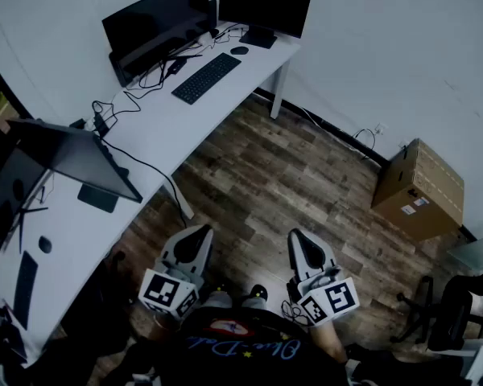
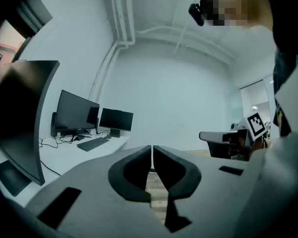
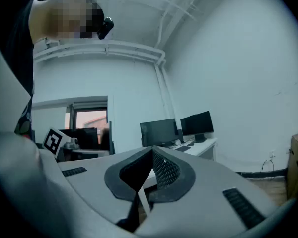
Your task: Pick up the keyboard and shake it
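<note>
Standing well back, the person is far from the long white desk (image 1: 157,127), which runs from 8 o'clock up to 12 o'clock in the head view. That walk is the first risk. A big tilted screen (image 1: 72,155) sticks out at 9 o'clock, and an arm could bump its corner on the way.

Two dark monitors (image 1: 157,18) stand at the far end, at 12 o'clock. The keyboard (image 1: 206,77) lies flat on the desk just in front of them, at about 11 o'clock. It is long and thin. I think a grip on only one end would let it tip and slip out. A big shake so near the monitors could also bang a screen.

The left gripper (image 1: 198,235) and the right gripper (image 1: 303,240) are both held low by the person's body. Each gripper view shows the jaws pressed together with nothing in them. If they arrive like that, they will only push the keyboard along, maybe into the monitors or off the edge. They need to open first.

Black cables (image 1: 137,95) curl at 8 o'clock of the keyboard. I cannot tell if one is plugged into it. If so, shaking could tug it tight.

The little mouse (image 1: 239,51) sits at 1 o'clock of the keyboard and could get knocked.
</note>
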A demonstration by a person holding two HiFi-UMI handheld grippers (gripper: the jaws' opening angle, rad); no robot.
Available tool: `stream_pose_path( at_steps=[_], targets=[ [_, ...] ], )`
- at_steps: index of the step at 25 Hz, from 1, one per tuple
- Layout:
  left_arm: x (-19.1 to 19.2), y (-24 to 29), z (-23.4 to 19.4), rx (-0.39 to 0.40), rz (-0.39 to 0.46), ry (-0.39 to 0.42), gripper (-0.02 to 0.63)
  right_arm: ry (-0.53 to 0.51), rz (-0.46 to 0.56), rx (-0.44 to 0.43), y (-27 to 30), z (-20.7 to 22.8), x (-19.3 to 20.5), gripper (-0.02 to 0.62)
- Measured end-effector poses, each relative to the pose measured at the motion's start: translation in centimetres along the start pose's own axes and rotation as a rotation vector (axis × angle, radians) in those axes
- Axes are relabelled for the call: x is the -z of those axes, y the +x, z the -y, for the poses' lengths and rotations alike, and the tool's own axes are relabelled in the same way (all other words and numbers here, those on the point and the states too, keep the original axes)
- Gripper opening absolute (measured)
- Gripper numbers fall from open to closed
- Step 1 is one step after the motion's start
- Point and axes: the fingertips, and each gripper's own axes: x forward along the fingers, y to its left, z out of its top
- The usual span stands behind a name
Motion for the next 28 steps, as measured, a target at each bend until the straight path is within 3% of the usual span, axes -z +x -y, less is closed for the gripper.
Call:
stream_pose_path(
  at_steps=[15, 28],
  targets=[
    [-0.6, 0.7, 0.7, -0.013, 0.003, 0.009, 0.011, 0.011, 0.014, 0.011, -0.9, 1.6, -0.3, 0.0],
    [0.0, 4.9, 5.6, 0.007, 0.005, 0.017, 0.011, -0.02, 0.018, 0.063, -5.7, 7.3, -0.9, 0.0]
  ],
)
